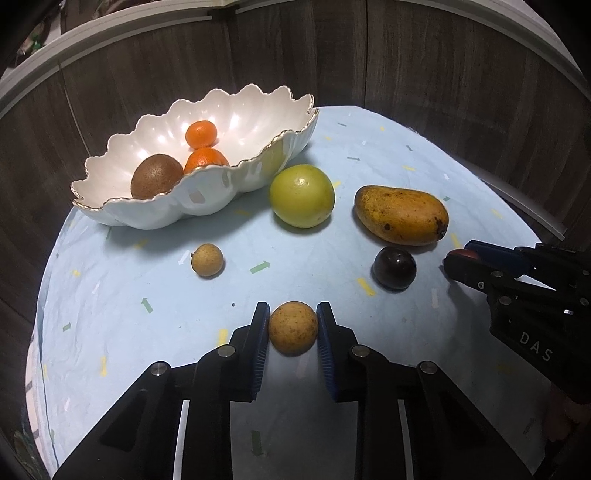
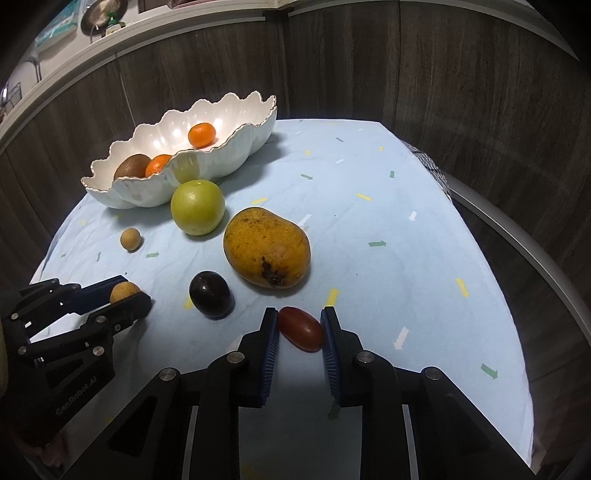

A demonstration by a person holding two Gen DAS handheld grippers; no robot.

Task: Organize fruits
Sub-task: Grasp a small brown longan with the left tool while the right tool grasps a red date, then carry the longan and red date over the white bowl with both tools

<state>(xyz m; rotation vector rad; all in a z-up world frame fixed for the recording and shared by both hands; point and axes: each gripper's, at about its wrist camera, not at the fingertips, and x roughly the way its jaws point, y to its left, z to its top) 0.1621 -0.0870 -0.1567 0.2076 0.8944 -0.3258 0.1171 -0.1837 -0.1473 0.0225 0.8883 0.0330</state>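
A white scalloped bowl [image 1: 207,199] at the table's back left holds a kiwi [image 1: 157,176] and two tangerines [image 1: 201,133]. On the blue cloth lie a green apple [image 1: 301,195], a mango [image 1: 401,215], a dark plum [image 1: 394,267] and a small longan [image 1: 207,259]. My left gripper [image 1: 292,326] is shut on a second tan longan [image 1: 293,327] near the front edge; it also shows in the right wrist view [image 2: 125,291]. My right gripper [image 2: 300,329] is shut on a red cherry tomato [image 2: 301,328], to the right of the plum [image 2: 211,294].
Dark wood panels [image 1: 443,66] curve round behind the table. A white shelf edge [image 2: 147,29] runs above them. The cloth to the right of the mango [image 2: 266,247] is bare [image 2: 406,221].
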